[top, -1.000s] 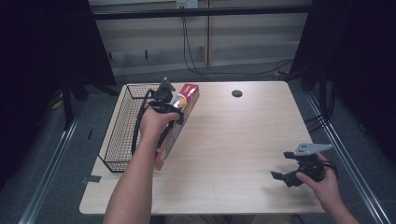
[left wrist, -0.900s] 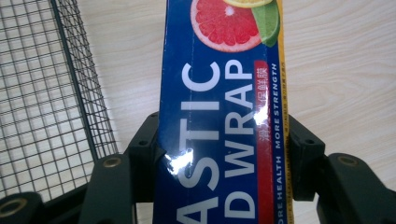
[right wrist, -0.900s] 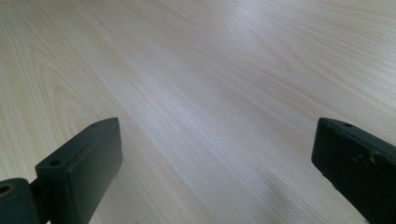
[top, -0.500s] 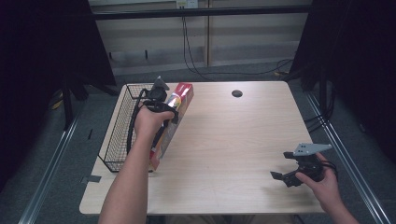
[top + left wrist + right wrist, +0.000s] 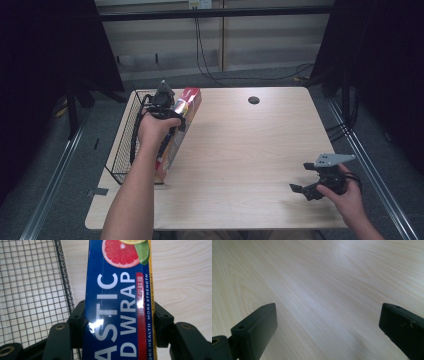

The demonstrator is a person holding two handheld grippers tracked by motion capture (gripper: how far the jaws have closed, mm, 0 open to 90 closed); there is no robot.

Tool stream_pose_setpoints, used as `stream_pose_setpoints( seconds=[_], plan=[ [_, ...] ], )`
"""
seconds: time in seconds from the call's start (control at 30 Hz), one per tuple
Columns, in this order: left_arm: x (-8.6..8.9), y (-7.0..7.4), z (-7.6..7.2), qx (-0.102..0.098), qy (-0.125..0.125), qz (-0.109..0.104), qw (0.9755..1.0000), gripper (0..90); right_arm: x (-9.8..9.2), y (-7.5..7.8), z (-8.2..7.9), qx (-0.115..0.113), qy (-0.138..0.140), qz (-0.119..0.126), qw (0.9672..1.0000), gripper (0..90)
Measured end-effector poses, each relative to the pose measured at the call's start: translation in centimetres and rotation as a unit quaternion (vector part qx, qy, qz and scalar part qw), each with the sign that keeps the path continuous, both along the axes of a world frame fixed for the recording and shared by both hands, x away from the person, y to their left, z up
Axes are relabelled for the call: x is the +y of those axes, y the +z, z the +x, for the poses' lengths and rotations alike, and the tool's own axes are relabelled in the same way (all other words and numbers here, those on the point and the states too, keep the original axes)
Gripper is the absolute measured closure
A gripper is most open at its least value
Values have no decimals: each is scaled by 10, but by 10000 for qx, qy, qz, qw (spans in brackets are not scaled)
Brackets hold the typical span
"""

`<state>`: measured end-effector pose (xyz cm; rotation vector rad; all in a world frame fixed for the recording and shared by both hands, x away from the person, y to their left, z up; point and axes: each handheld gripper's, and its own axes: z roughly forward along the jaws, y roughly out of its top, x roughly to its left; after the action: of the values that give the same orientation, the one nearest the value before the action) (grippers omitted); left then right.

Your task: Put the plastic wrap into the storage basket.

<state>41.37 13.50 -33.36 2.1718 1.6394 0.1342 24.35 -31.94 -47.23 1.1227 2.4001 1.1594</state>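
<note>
A long plastic wrap box (image 5: 181, 120), blue and red with citrus pictures, hangs tilted over the table's left part, right beside the wire basket (image 5: 127, 145). My left gripper (image 5: 172, 122) is shut on the box near its middle. In the left gripper view both jaws press on the sides of the box (image 5: 118, 300), and the basket mesh (image 5: 32, 290) lies to its left. My right gripper (image 5: 305, 190) rests low at the table's near right corner, jaws wide open, with bare wood between them in the right gripper view (image 5: 327, 325).
The pale wooden table (image 5: 250, 150) has a round cable hole (image 5: 253, 100) near its far edge. The black wire basket sits along the left edge. Dark curtains and a floor with cables surround the table.
My left hand has carried the box slightly leftward, closer to the basket. The right hand has stayed where it was.
</note>
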Motion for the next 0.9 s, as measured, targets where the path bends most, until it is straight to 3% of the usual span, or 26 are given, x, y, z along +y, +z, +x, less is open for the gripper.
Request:
stream_pose_setpoints(
  seconds=[0.9],
  plan=[
    [27,1,-1,-23,424,75,9991,432,1,0,0,8,11,-3,10000,18]
  ],
)
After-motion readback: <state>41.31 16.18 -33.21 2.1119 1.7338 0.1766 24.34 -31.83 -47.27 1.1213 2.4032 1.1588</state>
